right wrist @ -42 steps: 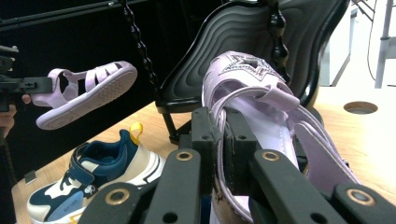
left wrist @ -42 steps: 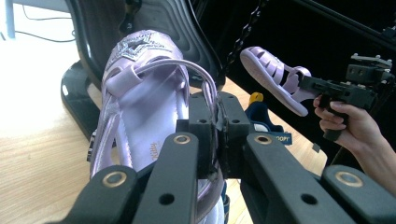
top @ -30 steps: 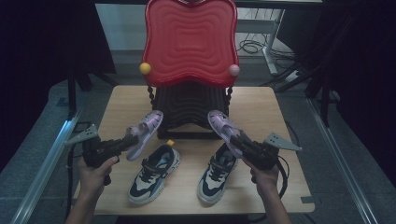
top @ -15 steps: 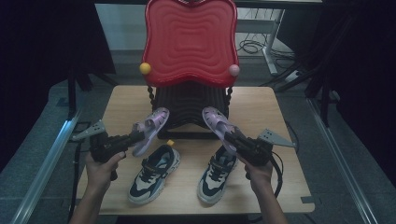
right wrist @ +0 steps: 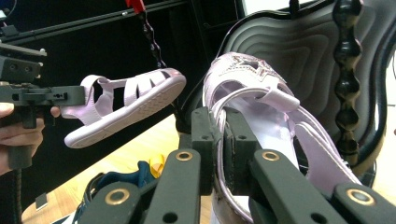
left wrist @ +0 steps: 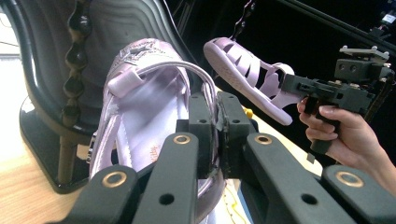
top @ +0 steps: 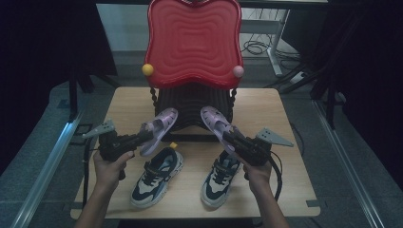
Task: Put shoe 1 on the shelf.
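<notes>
- No brand is reading clearly; small red print on the insole of the left lilac strappy plastic sandal [left wrist: 154, 116] is showing too blurred to make out
- The left gripper [left wrist: 216, 122] is clamping that sandal's heel strap, holding it in the air before the black ribbed chair base [top: 192, 102]
- The right gripper [right wrist: 219, 133] is pinching the heel strap of the right lilac sandal [right wrist: 266, 112], its toe bearing a glittery star; both sandals are hanging above the wooden table [top: 271, 114], near two navy-and-white trainers [top: 157, 178]

Left gripper [top: 146, 136] held level in left hand [top: 108, 166], jaws clamped on a strap, right gripper [top: 229, 137] likewise clamped, gripped in right hand [top: 258, 172], forearms entering from below.
</notes>
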Available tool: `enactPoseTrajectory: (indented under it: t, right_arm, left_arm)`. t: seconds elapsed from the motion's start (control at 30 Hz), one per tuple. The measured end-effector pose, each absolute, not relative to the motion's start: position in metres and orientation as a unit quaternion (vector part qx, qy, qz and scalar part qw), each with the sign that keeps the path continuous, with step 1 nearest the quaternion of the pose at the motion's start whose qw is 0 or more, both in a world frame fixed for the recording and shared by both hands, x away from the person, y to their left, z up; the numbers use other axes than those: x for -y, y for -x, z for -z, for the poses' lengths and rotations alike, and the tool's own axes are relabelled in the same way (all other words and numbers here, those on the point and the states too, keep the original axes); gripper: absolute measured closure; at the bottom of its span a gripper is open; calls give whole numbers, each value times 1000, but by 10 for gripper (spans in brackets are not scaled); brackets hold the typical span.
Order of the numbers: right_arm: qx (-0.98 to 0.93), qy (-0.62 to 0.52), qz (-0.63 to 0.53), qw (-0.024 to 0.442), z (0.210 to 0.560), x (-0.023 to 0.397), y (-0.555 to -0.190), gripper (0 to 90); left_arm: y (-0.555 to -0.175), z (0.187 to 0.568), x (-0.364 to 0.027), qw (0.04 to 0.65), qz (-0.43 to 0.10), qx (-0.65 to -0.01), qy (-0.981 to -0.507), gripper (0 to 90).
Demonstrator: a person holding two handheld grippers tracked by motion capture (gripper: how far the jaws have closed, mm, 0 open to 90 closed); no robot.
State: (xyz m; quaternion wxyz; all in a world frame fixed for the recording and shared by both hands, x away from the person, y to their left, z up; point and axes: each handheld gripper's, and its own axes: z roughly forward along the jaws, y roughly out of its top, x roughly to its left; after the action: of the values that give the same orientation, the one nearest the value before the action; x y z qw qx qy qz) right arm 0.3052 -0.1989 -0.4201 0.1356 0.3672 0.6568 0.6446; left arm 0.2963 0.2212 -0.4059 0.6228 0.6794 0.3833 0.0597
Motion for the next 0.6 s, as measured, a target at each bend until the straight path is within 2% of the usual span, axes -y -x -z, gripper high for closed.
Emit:
enactPoseTrajectory:
  t: [0.6]
  right_arm:
    - [-649, -383, -643, 139, 422, 185, -321, 849]
  left_arm:
    - [-314, 410, -204, 627, -54, -385, -676, 857]
